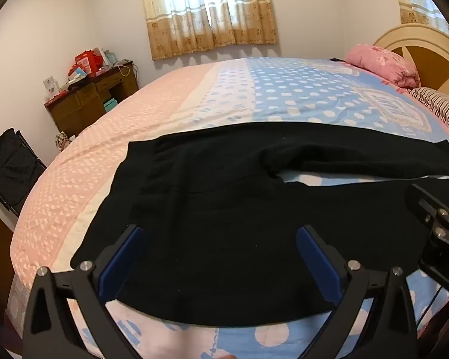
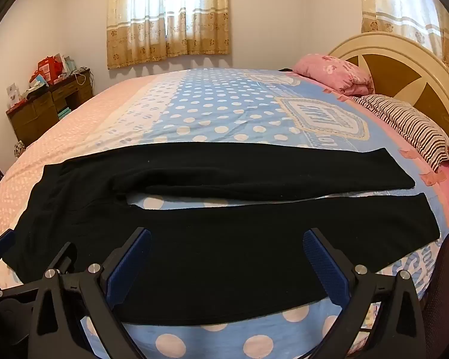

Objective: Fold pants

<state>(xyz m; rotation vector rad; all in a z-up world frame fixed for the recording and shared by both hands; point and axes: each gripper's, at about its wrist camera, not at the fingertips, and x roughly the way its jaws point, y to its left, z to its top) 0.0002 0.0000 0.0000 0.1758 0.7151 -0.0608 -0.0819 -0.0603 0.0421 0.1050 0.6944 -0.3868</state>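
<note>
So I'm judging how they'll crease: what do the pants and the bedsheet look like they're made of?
Pants: probably soft knit or fleece; matte black, faintly fuzzy, no sheen. Bedsheet: probably thin woven cotton; printed dots, fine wrinkles, flat finish.

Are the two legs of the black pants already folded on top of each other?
No, the pants lie flat with both legs apart, a strip of bedspread showing between them.
</note>
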